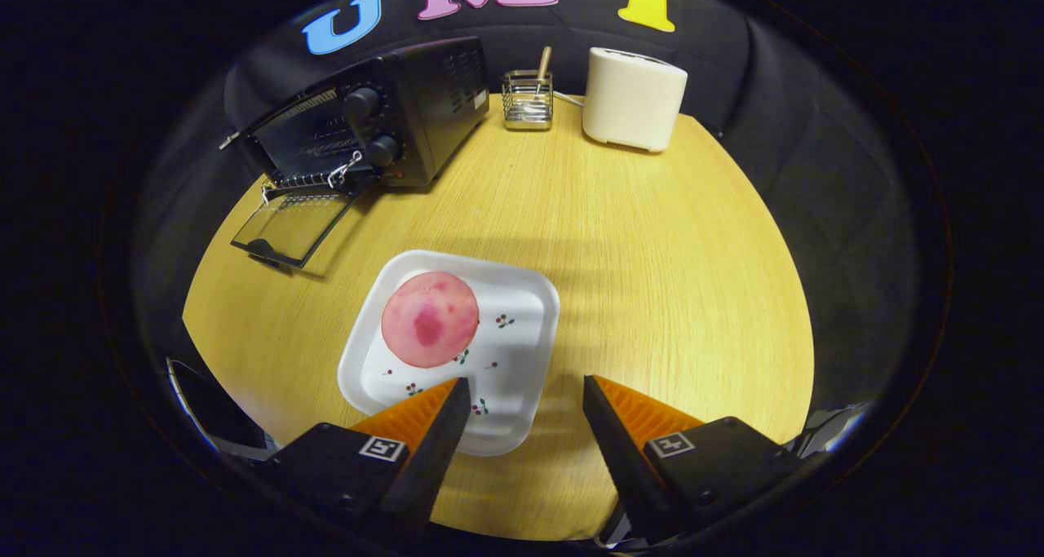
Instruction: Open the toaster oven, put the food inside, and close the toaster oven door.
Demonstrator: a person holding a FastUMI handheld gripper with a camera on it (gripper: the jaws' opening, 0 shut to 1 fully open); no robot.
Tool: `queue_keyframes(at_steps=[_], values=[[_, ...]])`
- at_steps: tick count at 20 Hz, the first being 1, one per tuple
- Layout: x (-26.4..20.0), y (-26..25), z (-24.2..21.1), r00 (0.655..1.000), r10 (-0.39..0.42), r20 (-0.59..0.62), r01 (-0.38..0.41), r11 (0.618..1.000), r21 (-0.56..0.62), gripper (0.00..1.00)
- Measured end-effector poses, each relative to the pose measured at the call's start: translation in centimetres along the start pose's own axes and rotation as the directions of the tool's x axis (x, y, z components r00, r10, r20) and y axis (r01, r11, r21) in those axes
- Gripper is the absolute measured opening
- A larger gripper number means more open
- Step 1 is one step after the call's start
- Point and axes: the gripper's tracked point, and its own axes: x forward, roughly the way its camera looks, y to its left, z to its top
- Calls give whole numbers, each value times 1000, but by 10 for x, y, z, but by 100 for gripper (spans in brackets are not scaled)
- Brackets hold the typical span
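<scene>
Bench's [652,280] tidy, oven [367,125] open; your tongs [526,402] gape, empty. Bun [430,319] sits off-centre ahead, so you might nudge the plate [522,353].

Your gripper [522,394] hangs over the round wooden table [652,280] with its fingers spread apart and nothing between them. One fingertip overlaps the near edge of the white square plate [514,353], which carries a round pink bun [430,319] just ahead of the fingers. Beyond the plate you have the black toaster oven [408,108], its glass door [289,227] dropped open onto the table. Near it stand a wire utensil holder [527,100] and a white toaster [634,99].
</scene>
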Motion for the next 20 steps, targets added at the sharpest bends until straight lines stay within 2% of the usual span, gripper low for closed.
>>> queue_keyframes(at_steps=[3, 5, 7, 9, 11, 12, 14, 15, 18, 20], values=[[6, -4, -4, 999, 14, -41, -12, 999, 38, 82], [10, -7, -13, 996, 21, -90, -15, 998, 69, 61], [10, -6, -15, 993, 39, -114, -27, 994, 102, 28], [13, -7, -17, 991, 43, -123, -30, 994, 101, 28], [14, -7, -15, 989, 59, -134, -39, 989, 143, 16], [13, -8, -14, 985, 90, -144, -63, 982, 179, 15], [16, 7, -12, 964, 222, -149, -170, 940, 297, 7], [14, 10, -15, 954, 259, -151, -199, 924, 328, 5], [9, 10, -19, 946, 295, -137, -227, 901, 369, 5], [4, 17, -24, 930, 345, -129, -255, 856, 450, 5]])
